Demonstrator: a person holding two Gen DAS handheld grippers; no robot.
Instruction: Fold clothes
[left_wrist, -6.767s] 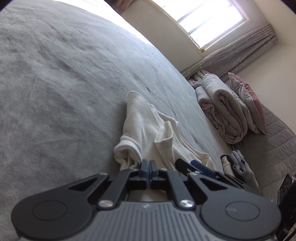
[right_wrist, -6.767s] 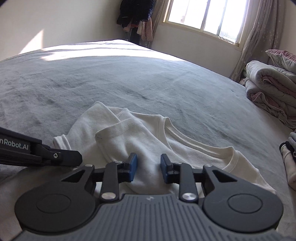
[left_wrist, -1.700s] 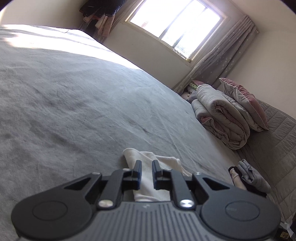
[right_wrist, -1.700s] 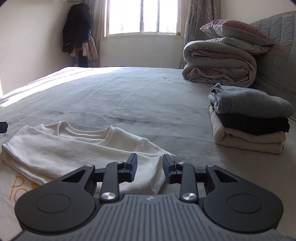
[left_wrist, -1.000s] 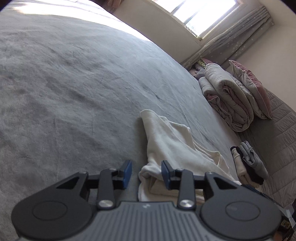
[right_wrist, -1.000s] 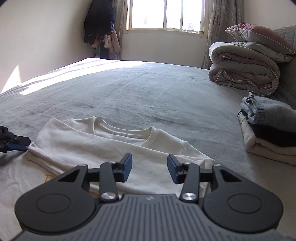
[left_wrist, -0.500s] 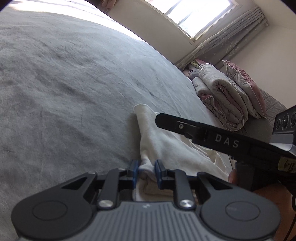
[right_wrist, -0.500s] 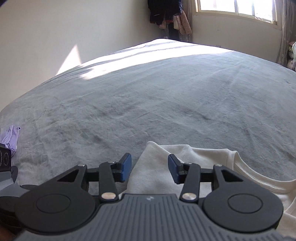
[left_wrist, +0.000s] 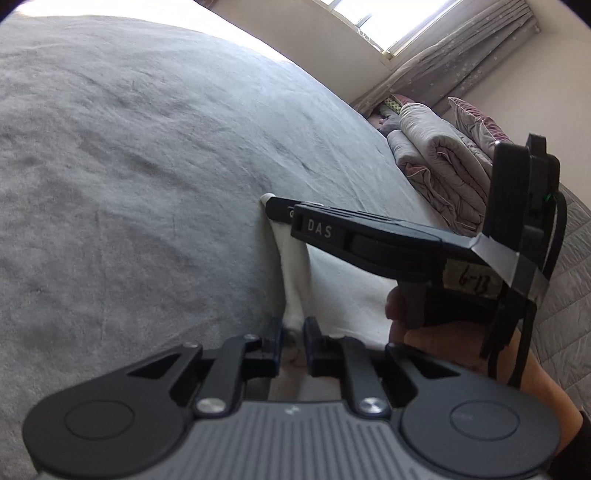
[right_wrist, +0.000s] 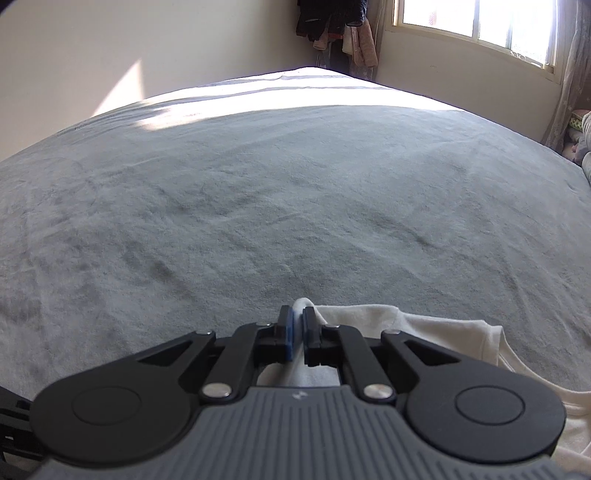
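Grey bed (right_wrist: 295, 203), both claws closing on white shirt (right_wrist: 424, 325) edge

The right gripper (left_wrist: 275, 206) has the white letters "DAS" on the side of its black arm. Farther back on it, a small pale sticker (left_wrist: 471, 282) has handwriting that looks like "6-13".

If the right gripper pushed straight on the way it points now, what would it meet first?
The right gripper is closing on a corner of the cream shirt; just past that lies the grey bedspread, which it would probably press into first.
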